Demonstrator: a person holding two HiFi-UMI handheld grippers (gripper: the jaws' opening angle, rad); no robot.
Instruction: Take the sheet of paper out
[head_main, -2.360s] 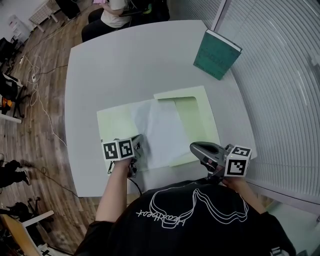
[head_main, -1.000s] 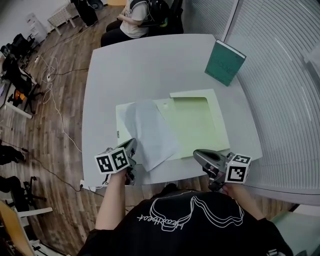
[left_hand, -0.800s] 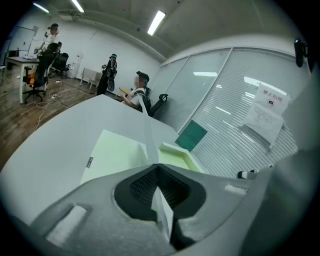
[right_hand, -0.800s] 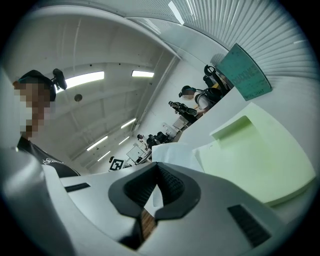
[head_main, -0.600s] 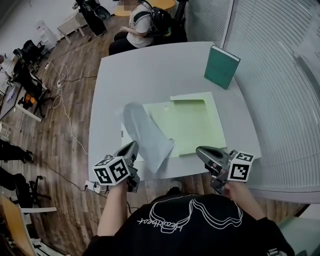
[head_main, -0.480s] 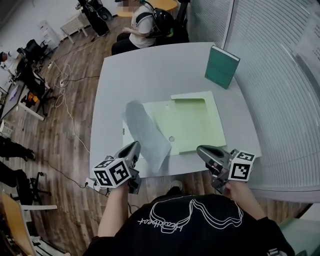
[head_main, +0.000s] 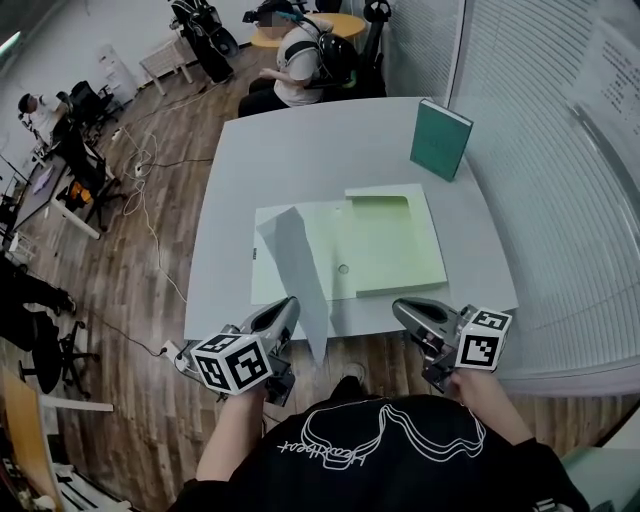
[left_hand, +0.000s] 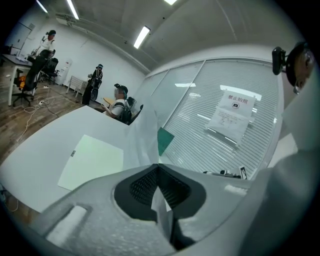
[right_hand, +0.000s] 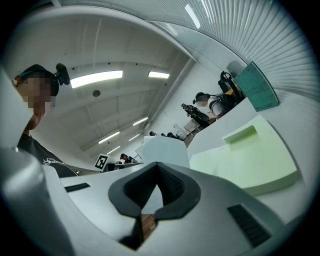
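**Now out of the folder: paper pinched in the left gripper**

Low in the head view, left of centre, the left gripper (head_main: 285, 308) has its jaws clamped on one edge of the thin white sheet of paper (head_main: 298, 268). The sheet stands up in the air over the near edge of the pale grey table (head_main: 300, 140). At frame centre the pale green card folder (head_main: 390, 245) lies open and flat. At lower right, the right gripper (head_main: 405, 308) has its jaws pressed together on nothing. A teal hardback book (head_main: 438, 140) stands upright at upper right.

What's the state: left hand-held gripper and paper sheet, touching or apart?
Touching. Left gripper view shows the left hand-held gripper shut on the paper sheet, pinching its edge.
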